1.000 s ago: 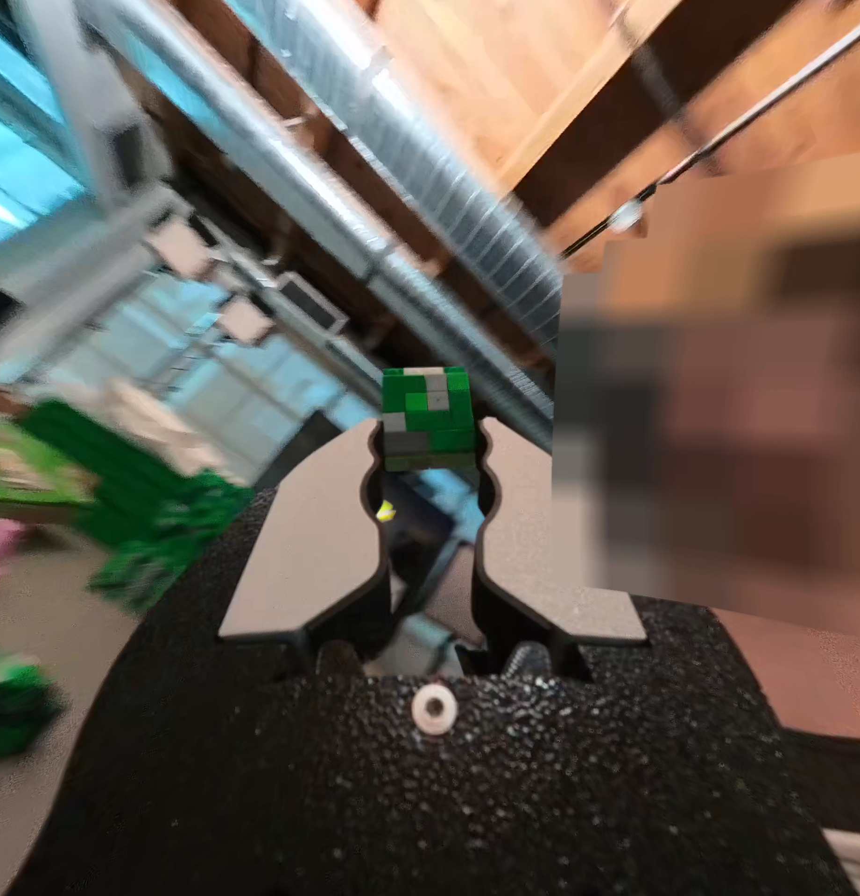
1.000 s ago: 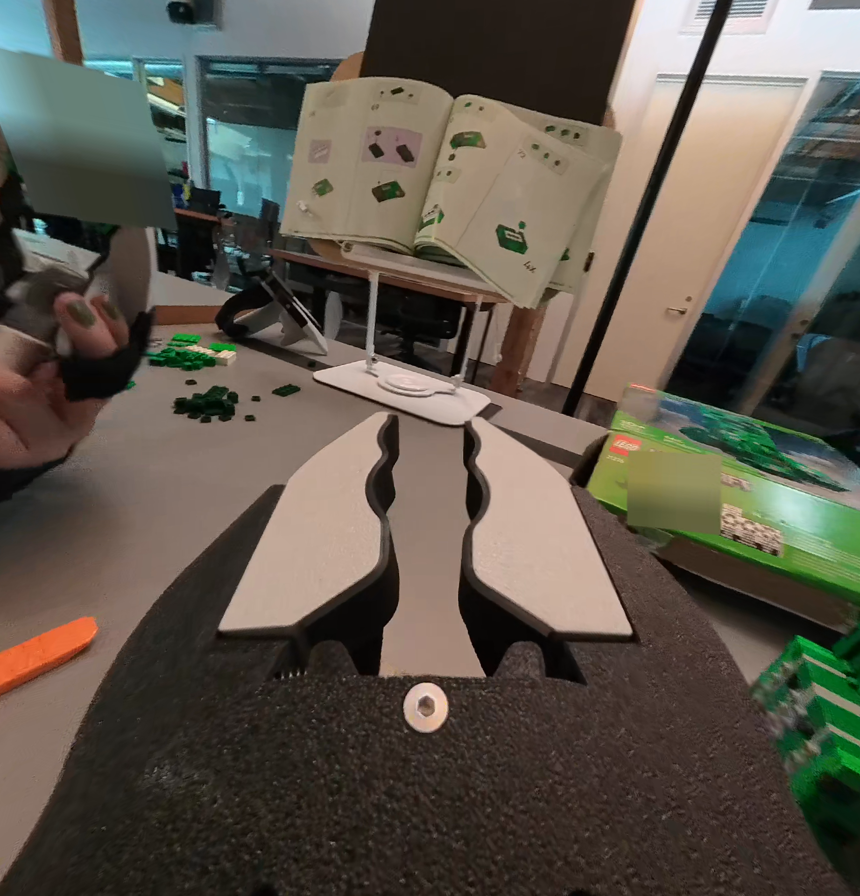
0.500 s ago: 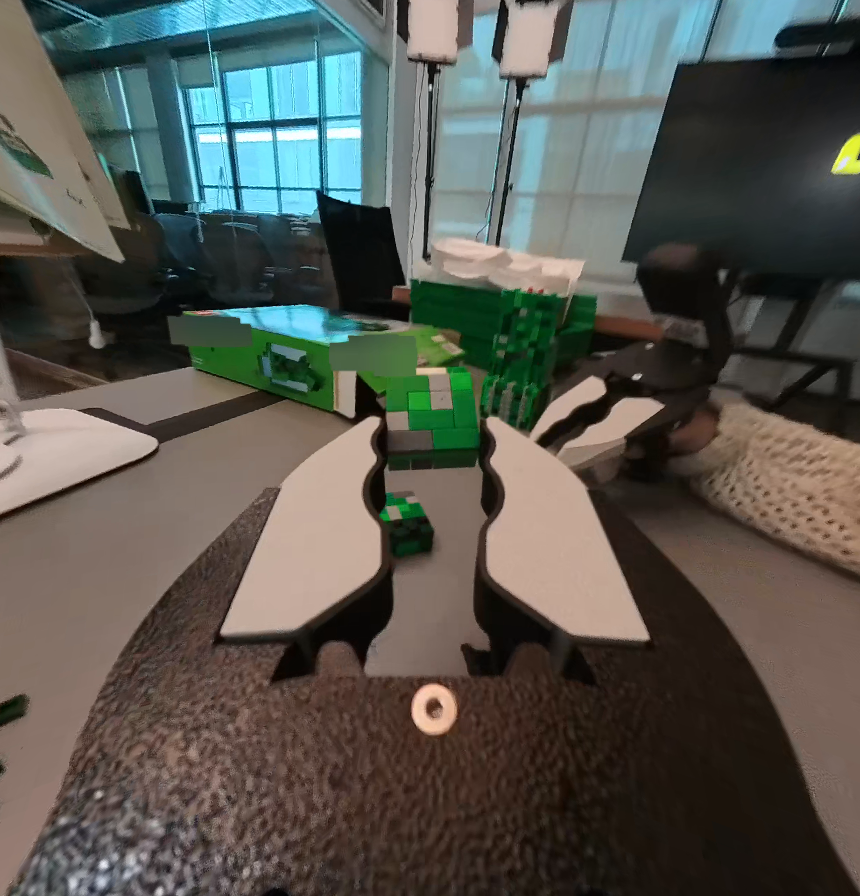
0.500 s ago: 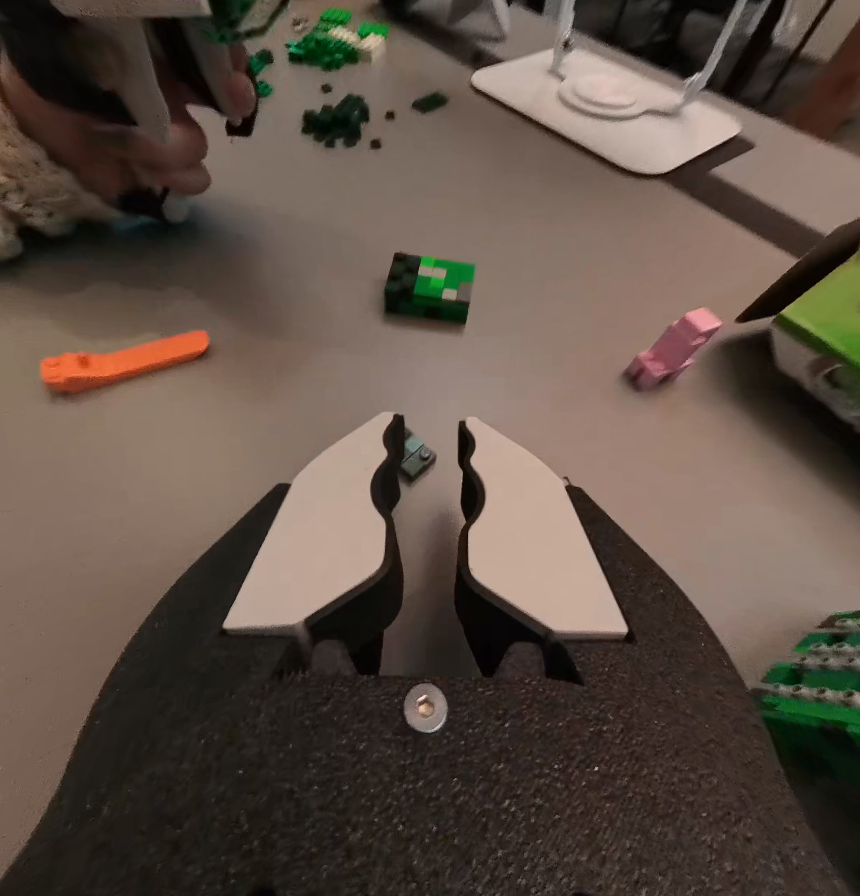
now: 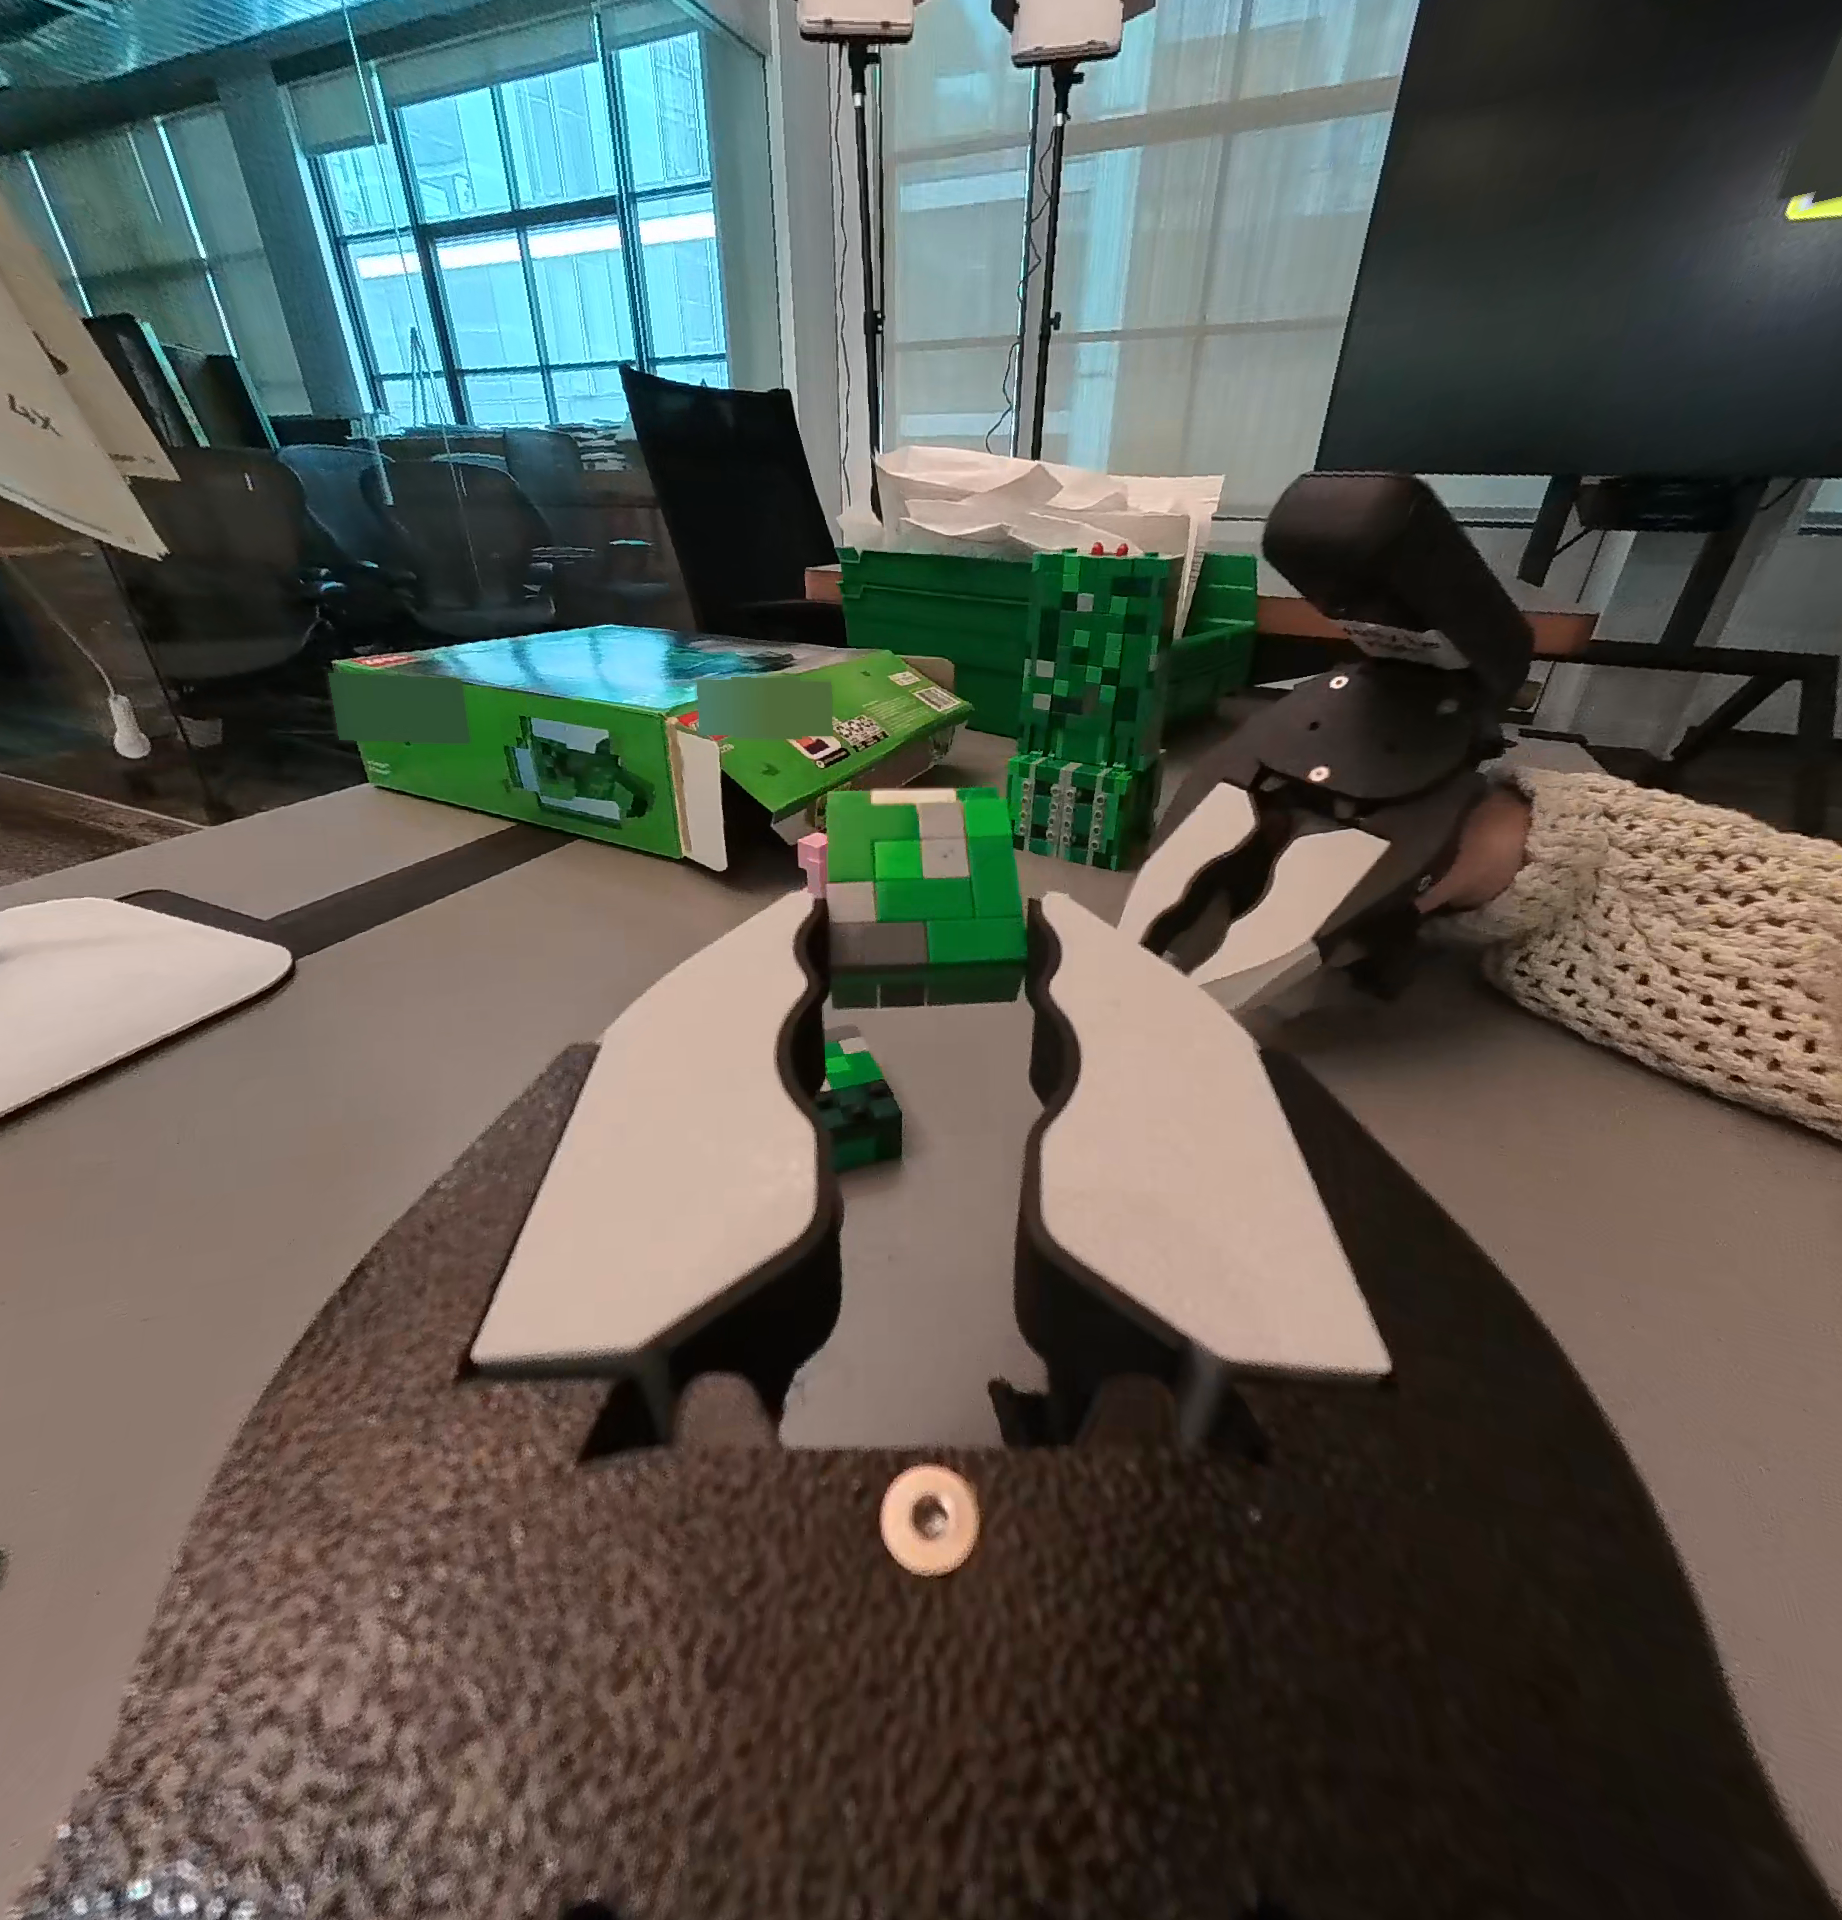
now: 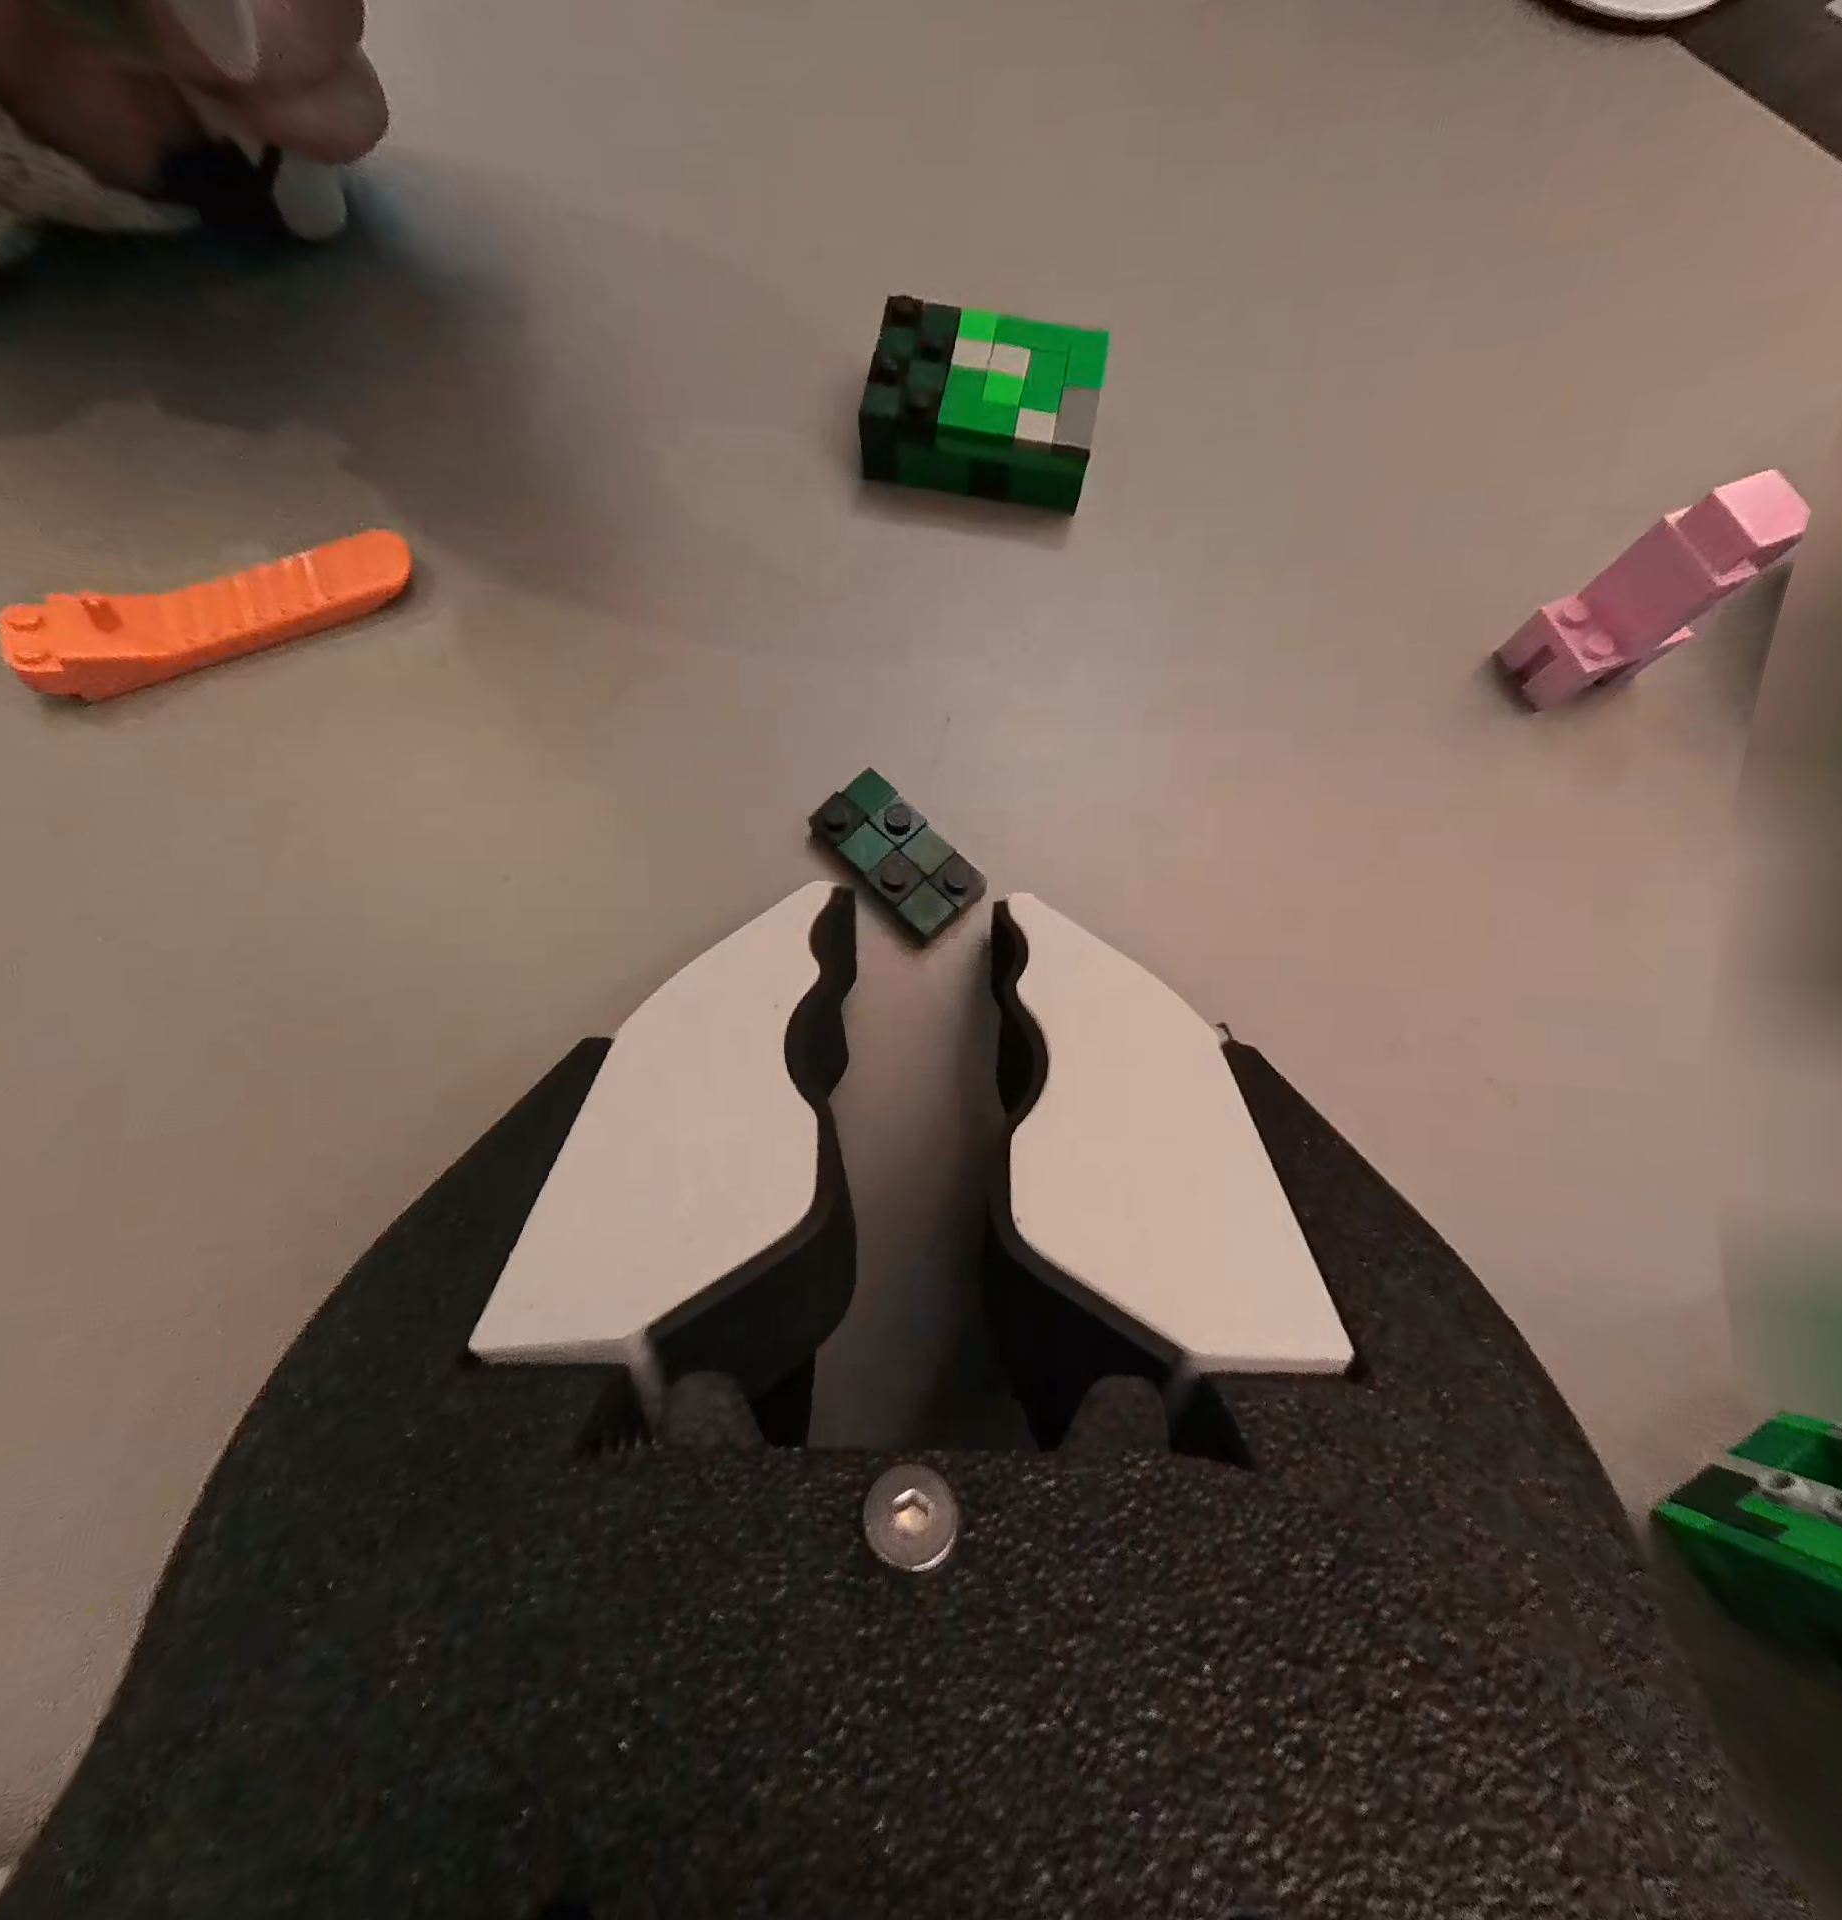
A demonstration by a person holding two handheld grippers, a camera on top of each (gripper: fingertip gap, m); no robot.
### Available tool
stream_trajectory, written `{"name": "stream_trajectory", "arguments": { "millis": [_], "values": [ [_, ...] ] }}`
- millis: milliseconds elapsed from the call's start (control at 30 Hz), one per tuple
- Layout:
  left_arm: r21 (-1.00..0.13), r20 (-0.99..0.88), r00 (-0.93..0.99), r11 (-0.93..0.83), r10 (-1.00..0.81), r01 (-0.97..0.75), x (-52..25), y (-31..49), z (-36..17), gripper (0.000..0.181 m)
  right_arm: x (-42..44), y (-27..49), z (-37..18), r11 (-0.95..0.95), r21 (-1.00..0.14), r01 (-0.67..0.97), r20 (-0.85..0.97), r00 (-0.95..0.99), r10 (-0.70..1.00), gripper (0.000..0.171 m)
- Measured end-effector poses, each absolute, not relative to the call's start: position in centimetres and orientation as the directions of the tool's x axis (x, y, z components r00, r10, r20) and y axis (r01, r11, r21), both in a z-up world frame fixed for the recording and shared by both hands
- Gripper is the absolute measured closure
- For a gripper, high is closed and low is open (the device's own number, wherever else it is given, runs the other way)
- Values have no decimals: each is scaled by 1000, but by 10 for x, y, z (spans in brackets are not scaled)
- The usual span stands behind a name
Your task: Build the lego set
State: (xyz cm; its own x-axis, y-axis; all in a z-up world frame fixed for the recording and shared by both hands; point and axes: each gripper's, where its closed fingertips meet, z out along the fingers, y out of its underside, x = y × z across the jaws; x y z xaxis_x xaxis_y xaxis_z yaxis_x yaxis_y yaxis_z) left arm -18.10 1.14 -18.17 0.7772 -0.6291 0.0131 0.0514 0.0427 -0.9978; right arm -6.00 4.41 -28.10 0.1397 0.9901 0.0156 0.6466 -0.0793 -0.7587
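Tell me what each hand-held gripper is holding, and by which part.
The left hand-held gripper clamps a green brick block by its two opposite side faces. The right hand-held gripper holds nothing; it is open just short of a dark green plate.

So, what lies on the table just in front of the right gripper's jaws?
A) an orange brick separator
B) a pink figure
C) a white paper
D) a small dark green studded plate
D: the dark green plate lies right at the tips of the open right gripper; nothing is held.
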Motion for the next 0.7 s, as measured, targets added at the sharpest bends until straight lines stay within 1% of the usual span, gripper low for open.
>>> {"name": "stream_trajectory", "arguments": {
  "millis": [167, 300, 500, 700],
  "values": [
    [-998, 8, 774, 38, -633, 41, -179, 11, -183, 145, -62, 29, -281, -10, -760, 650, 19, 38, 999, 152],
    [-998, 10, 774, 35, -633, 42, -179, 11, -183, 145, -62, 36, -279, -13, -768, 640, 51, 82, 995, 146],
    [-998, 26, 775, 30, -632, 58, -181, 12, -183, 145, -67, 37, -276, 53, -773, 632, 129, 74, 989, 141],
    [-999, 9, 774, 33, -633, 39, -179, 11, -184, 145, -69, 39, -276, 54, -775, 630, 132, 78, 988, 138]
  ]
}}
